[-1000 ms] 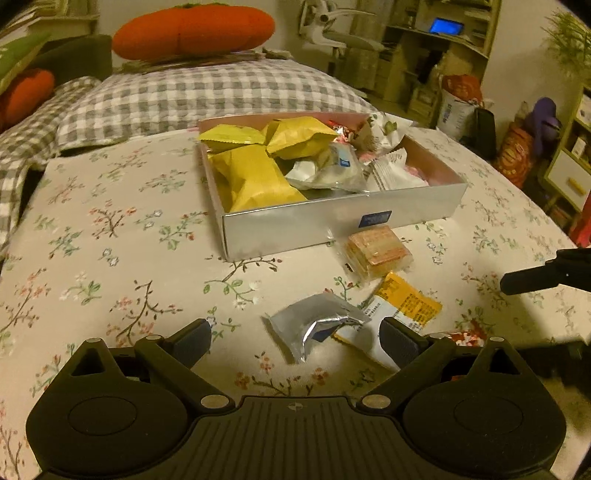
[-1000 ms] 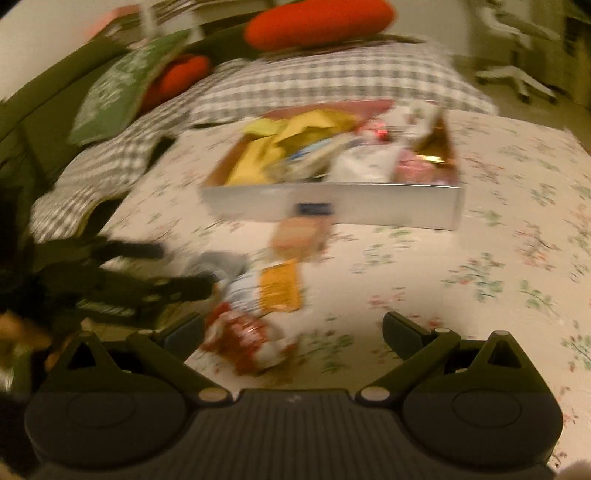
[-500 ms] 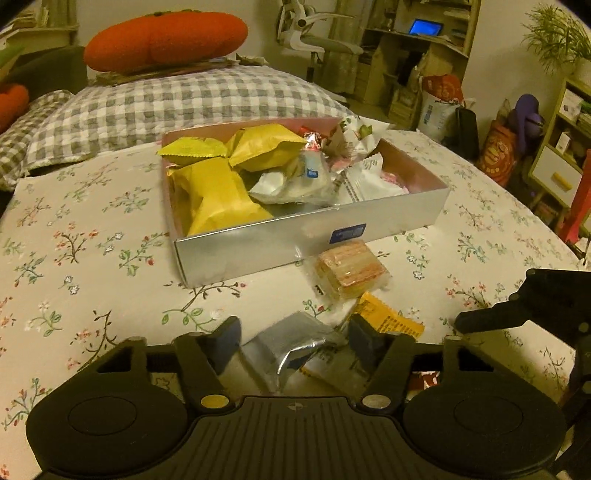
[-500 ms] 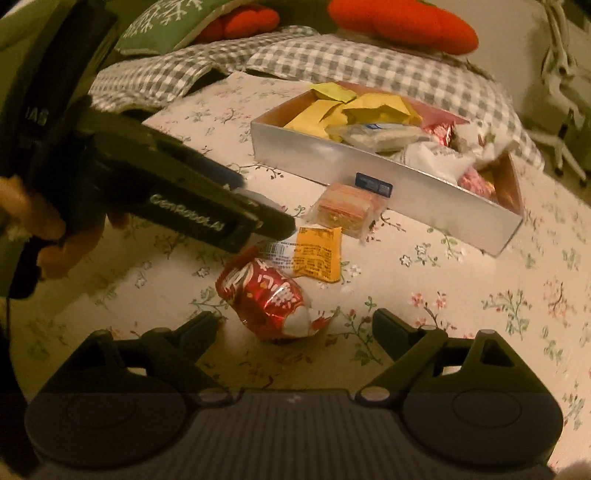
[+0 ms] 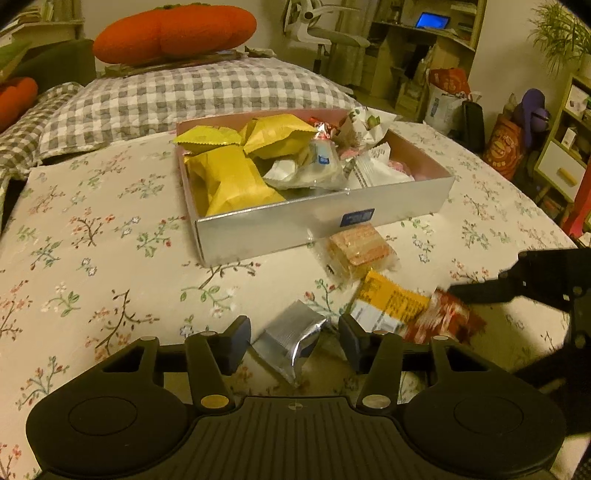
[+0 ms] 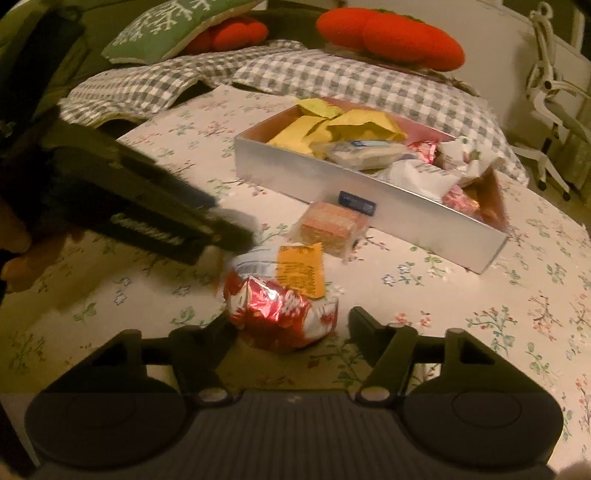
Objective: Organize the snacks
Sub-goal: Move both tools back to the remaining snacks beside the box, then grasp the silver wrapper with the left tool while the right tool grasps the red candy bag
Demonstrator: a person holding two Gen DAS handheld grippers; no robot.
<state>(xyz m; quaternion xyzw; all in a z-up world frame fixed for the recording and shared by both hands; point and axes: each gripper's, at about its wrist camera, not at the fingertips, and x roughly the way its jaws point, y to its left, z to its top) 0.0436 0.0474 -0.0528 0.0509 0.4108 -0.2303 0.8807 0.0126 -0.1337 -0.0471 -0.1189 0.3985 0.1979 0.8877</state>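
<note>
A silver box (image 5: 321, 221) (image 6: 373, 192) holds several yellow, white and red snack packs. In front of it on the floral tablecloth lie a wrapped biscuit (image 5: 360, 249) (image 6: 330, 223), an orange-and-white pack (image 5: 388, 304) (image 6: 295, 269), a red foil pack (image 5: 447, 319) (image 6: 280, 314) and a silver foil pack (image 5: 291, 341). My left gripper (image 5: 293, 341) is open with its fingers on either side of the silver pack. My right gripper (image 6: 291, 338) is open around the red pack; it also shows at the right of the left wrist view (image 5: 532, 280).
A checked cushion (image 5: 184, 96) and orange pumpkin pillows (image 5: 173, 31) lie behind the box. A green pillow (image 6: 173, 26) is at the far left. Shelves, a desk chair (image 5: 325, 33) and bags stand beyond the table's right edge.
Both grippers have moved forward onto the loose packs. The left fingers have closed in from wide open around the silver pack. The right fingers now straddle the red pack.
</note>
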